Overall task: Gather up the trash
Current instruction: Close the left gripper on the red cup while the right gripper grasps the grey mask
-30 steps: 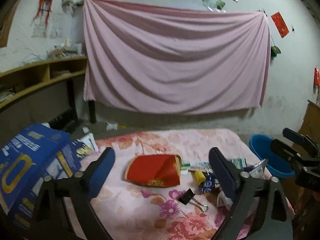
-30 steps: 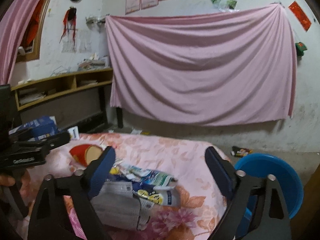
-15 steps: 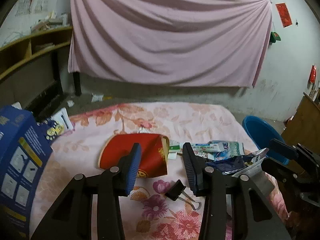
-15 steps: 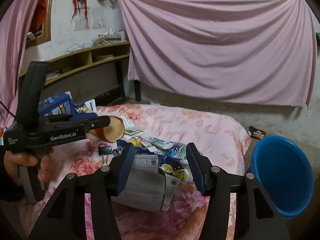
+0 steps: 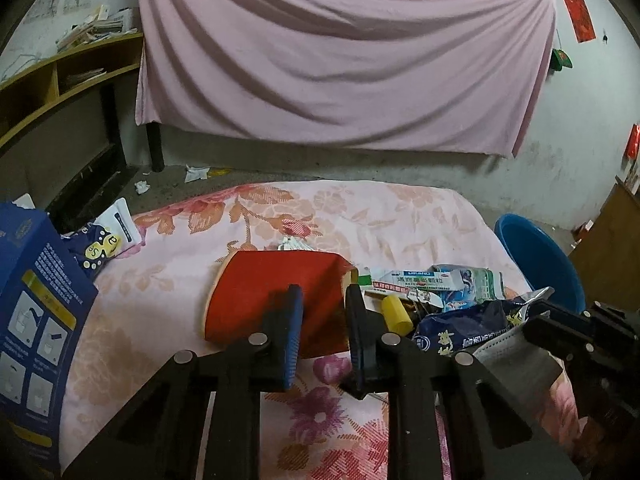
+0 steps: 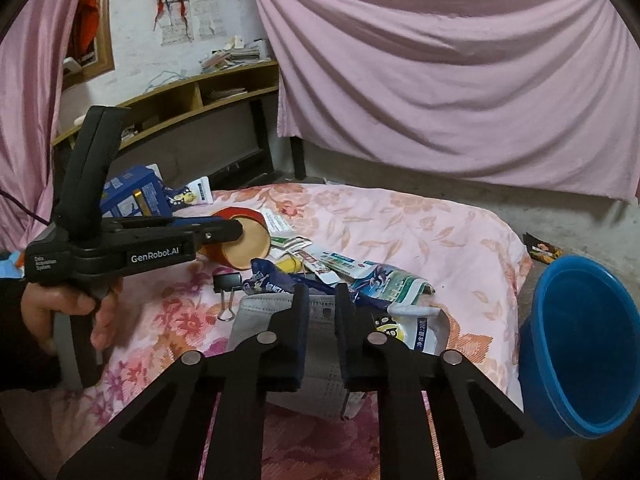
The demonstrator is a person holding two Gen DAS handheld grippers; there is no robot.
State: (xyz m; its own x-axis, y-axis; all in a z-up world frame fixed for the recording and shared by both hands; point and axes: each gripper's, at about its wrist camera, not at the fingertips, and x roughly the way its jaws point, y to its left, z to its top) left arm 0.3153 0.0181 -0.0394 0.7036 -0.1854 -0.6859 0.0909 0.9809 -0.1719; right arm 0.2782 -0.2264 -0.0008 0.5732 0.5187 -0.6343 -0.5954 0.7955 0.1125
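A flattened red paper cup [image 5: 276,300] lies on the floral cloth; it also shows in the right wrist view [image 6: 244,240]. My left gripper [image 5: 322,308] hangs just above the cup, jaws narrowed to a small gap, holding nothing visible. My right gripper [image 6: 322,300] is over a grey face mask [image 6: 272,320], jaws also narrowed with a small gap. Beside them lies a heap of wrappers [image 6: 376,280], a dark blue snack bag [image 5: 472,328] and a yellow cap [image 5: 396,312].
A blue basin [image 6: 580,344] stands on the floor right of the table [image 6: 440,220]. A blue carton [image 5: 36,320] stands at the left edge. A black binder clip [image 6: 228,288] lies near the mask. A wooden shelf [image 5: 60,80] runs along the left wall.
Both grippers have narrowed from wide open to a small gap. Both have dropped and moved forward, the left over the red cup and the right over the face mask.
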